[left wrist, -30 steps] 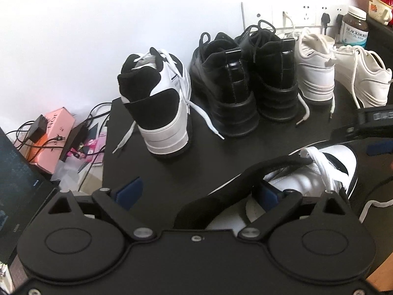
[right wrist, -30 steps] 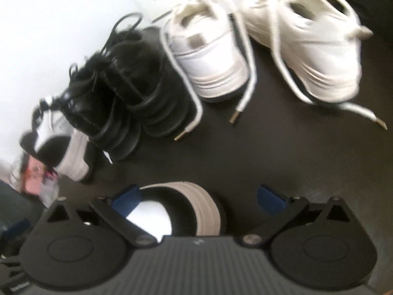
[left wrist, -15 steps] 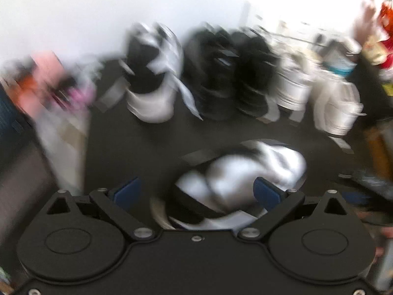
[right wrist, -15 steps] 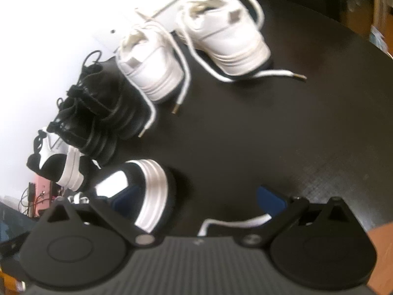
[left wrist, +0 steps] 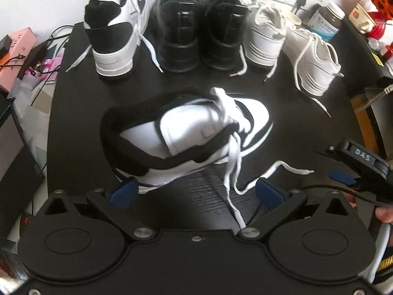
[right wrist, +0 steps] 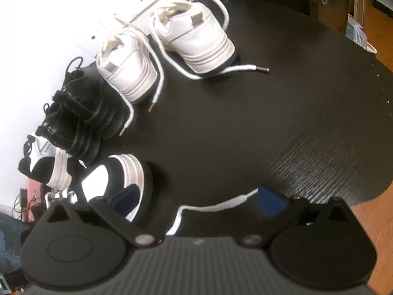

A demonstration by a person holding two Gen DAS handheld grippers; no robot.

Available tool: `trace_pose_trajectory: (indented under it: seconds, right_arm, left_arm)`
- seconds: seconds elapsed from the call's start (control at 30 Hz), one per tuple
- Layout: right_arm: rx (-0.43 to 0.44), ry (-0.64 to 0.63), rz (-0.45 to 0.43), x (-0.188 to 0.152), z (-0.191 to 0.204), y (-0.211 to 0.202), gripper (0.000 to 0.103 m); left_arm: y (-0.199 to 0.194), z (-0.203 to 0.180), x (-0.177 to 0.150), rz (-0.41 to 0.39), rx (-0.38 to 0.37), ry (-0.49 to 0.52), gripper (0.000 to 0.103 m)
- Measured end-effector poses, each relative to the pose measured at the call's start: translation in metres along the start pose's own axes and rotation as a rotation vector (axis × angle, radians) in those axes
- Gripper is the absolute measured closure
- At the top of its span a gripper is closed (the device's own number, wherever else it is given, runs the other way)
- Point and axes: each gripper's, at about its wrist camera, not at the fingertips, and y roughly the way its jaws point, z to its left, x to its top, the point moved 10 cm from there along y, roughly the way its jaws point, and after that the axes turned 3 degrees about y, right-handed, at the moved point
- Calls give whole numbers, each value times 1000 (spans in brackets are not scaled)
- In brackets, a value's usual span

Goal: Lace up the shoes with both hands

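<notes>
A: Item one, black-and-white sneaker. Where is it sitting, and which way is it pointing?

B: It is lying on the black counter, in front of the row of other shoes. Its long axis is running from the black padded collar at lower left of the left wrist view to the white toe at upper right, so the toe is pointing away and to the right, towards the white pair. It is leaning a little onto its side.

A: Laces?

B: The white lace is hanging loose off the eyelets, and its ends are trailing over the counter towards the tongs.

A: Left tongs?

B: They are standing fully spread. The heel of the sneaker and a strand of lace are lying between the blue pads, but neither pad is pressing on anything.

A: Right tongs?

B: They are also gaping wide and gripping nothing. A lace end is running across the gap; the toe of the sneaker is showing behind the left pad.

A: Surrounding stock?

B: A second black-and-white sneaker, two black shoes and two white sneakers are lining the far edge by the wall, heels towards the camera.
</notes>
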Motion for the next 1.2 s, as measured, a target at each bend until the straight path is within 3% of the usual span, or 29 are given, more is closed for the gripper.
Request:
trace_pose_trajectory:
  seconds: [0.57, 0.9, 1.2]
  right_arm:
    - [-50, -3, 63, -20, -14, 13, 1]
    - [-46, 3, 64, -25, -19, 8, 1]
    - [-53, 45, 49, -20, -32, 2, 1]
  left_arm:
    - [54, -15, -61, 249, -35, 23, 0]
    - [65, -24, -73, 285, -34, 47, 0]
    - [62, -27, -68, 259, -18, 64, 0]
